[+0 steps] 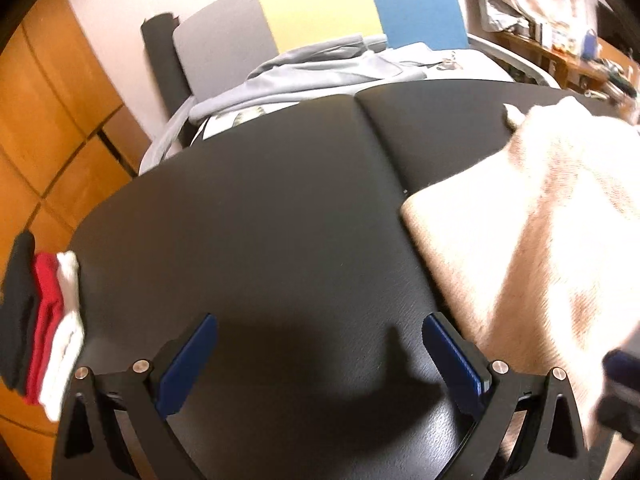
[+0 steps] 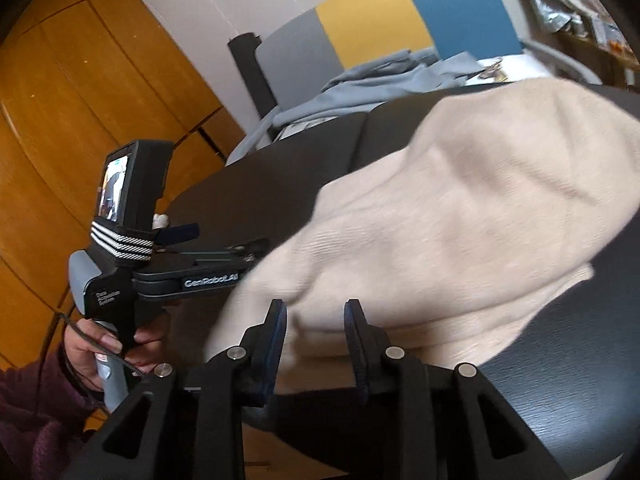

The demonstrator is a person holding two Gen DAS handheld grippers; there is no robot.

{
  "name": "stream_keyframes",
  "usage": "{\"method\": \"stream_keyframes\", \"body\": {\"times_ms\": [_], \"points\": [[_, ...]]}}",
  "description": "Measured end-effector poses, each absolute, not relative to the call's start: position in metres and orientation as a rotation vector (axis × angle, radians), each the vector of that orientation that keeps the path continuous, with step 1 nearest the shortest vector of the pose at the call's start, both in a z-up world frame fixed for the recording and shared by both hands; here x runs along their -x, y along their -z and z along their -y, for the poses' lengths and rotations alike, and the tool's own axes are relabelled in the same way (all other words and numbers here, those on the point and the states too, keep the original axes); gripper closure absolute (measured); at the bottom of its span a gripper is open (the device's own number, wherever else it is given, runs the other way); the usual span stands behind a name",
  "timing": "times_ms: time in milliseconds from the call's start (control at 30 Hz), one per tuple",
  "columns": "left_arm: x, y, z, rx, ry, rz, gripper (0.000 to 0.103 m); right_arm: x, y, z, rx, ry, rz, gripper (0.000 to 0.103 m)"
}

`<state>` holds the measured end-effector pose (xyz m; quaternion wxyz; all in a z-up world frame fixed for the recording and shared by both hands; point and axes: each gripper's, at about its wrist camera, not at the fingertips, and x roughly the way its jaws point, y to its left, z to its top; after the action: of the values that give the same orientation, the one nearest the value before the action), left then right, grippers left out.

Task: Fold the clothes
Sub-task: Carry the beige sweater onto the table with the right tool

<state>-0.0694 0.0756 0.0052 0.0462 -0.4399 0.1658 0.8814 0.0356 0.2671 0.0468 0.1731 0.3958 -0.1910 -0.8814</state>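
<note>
A cream knitted garment (image 1: 532, 236) lies on the black table (image 1: 260, 240), at the right in the left wrist view. My left gripper (image 1: 320, 340) is open and empty over bare table, left of the garment. In the right wrist view the garment (image 2: 460, 216) fills the middle and drapes over the table (image 2: 560, 380). My right gripper (image 2: 316, 320) hovers at the garment's near edge, its jaws a little apart with no cloth between them. The left gripper's body (image 2: 192, 272) shows at the left, held by a hand.
A folded stack of black, red and white clothes (image 1: 44, 328) sits at the table's left edge. A grey garment (image 1: 304, 76) lies on a bed with a grey, yellow and blue headboard (image 1: 320, 12) behind the table. Wooden cabinets (image 2: 80, 120) stand at left.
</note>
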Motion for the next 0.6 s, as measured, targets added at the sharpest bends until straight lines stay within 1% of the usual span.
{"method": "stream_keyframes", "body": {"times_ms": [167,300,433,500,533,600], "points": [[0.074,-0.006,-0.084,1.345,-2.675,-0.528,0.0,-0.033,-0.041,-0.286,-1.129,2.559,0.616,0.073],[0.078,-0.006,-0.089,1.347,-2.648,-0.54,0.0,-0.028,-0.041,-0.312,-1.151,2.732,0.612,0.073],[0.093,-0.017,-0.102,1.291,-2.613,-0.5,0.0,-0.019,-0.042,-0.357,-1.136,2.808,0.796,0.063],[0.104,-0.022,-0.114,1.256,-2.581,-0.48,0.0,-0.018,-0.048,-0.375,-1.134,2.815,0.837,0.061],[0.11,-0.022,-0.121,1.244,-2.572,-0.491,0.0,-0.015,-0.049,-0.38,-1.133,2.821,0.877,0.061],[0.123,-0.013,-0.136,1.236,-2.576,-0.578,0.0,-0.018,-0.055,-0.391,-1.098,2.851,0.963,0.061]]}}
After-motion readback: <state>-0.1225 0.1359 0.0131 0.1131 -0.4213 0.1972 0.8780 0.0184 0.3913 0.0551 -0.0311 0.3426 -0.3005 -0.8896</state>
